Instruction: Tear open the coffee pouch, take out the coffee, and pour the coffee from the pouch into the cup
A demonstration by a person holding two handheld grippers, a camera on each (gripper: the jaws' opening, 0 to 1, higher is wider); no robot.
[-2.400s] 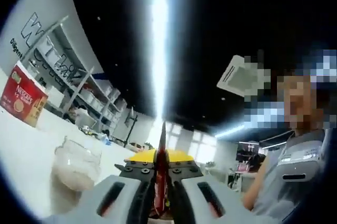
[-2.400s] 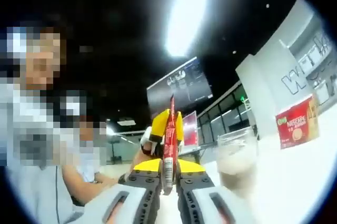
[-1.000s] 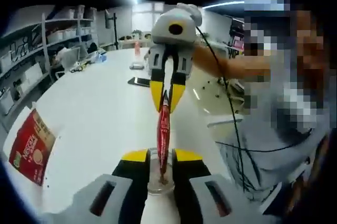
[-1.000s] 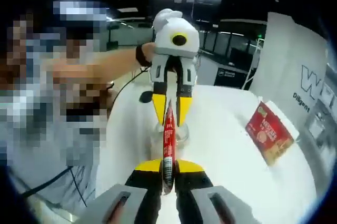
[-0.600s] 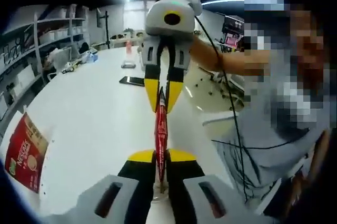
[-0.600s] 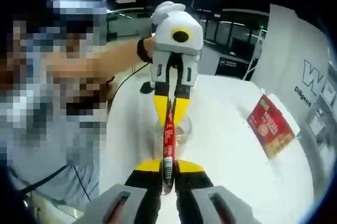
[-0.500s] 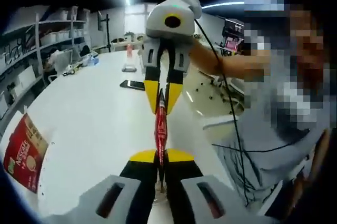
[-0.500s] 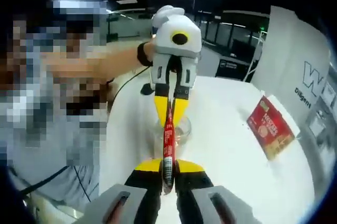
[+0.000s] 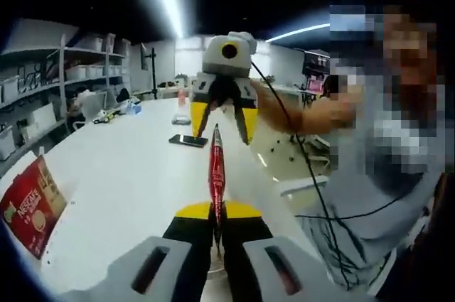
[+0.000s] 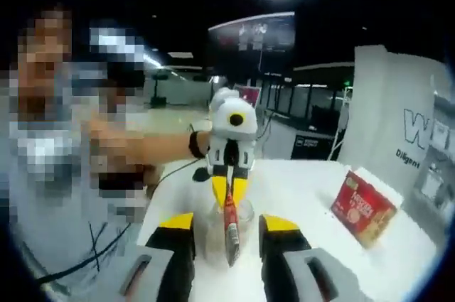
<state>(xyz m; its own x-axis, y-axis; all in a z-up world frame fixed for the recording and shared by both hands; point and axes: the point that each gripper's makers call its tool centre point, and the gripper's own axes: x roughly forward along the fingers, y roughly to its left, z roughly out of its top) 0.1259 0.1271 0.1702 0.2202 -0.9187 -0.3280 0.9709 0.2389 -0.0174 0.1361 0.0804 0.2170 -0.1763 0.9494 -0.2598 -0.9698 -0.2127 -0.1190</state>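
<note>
Red coffee pouch (image 9: 216,167) clamped upright by left gripper (image 9: 216,217) above the glass cup (image 10: 229,218); right gripper (image 10: 227,234) open, released.

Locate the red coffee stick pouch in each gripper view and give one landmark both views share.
Left gripper view: the slim red coffee stick pouch rises from centre bottom, clamped in this view's own shut tongs.
Right gripper view: the pouch hangs at lower centre, between this view's open jaws, held by the left tongs.
Shared landmark: the red Nescafe box on the white table.
</note>
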